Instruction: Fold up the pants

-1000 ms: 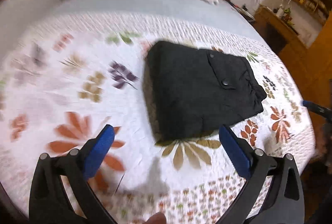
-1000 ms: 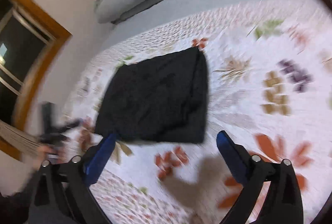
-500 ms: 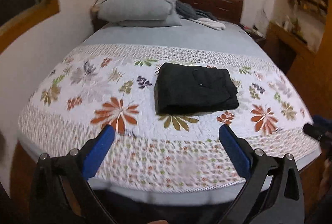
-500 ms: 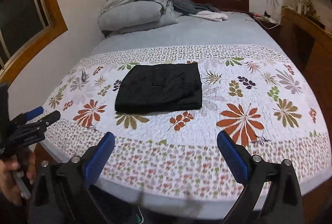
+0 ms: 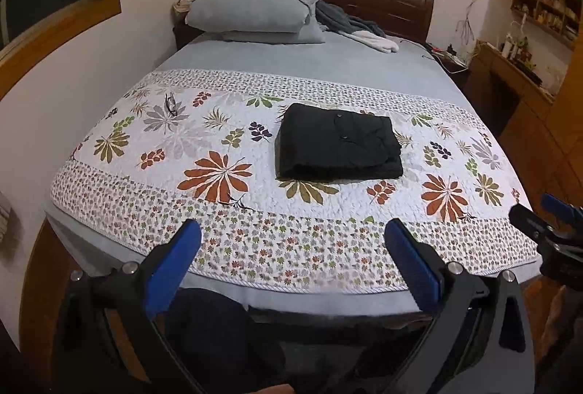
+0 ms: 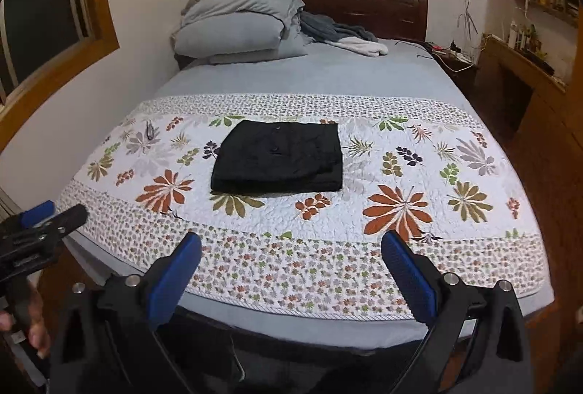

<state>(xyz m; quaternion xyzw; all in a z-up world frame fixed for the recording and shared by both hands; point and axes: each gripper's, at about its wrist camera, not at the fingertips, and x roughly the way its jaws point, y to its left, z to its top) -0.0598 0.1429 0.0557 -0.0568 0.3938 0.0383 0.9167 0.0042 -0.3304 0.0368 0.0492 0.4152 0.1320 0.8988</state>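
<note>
The black pants (image 5: 337, 142) lie folded into a flat rectangle on the floral quilt (image 5: 218, 171), pocket buttons facing up; in the right wrist view the pants (image 6: 278, 157) sit left of centre. My left gripper (image 5: 291, 241) is open, held off the foot of the bed, well short of the pants. My right gripper (image 6: 291, 248) is open too, equally far back, with nothing between its blue pads. Each view catches the other gripper at its edge: the right gripper (image 5: 546, 215) and the left gripper (image 6: 43, 219) held by a hand (image 6: 32, 324).
Grey pillows (image 5: 251, 11) and crumpled clothes (image 5: 353, 29) lie by the dark headboard (image 5: 386, 4). A wall with a window (image 6: 54, 11) runs along the left. A wooden desk with shelves (image 5: 524, 66) stands on the right. Glasses (image 5: 170, 104) rest on the quilt's left part.
Both grippers have drawn back from just above the pants to beyond the foot of the bed. The pants stay folded in the same place.
</note>
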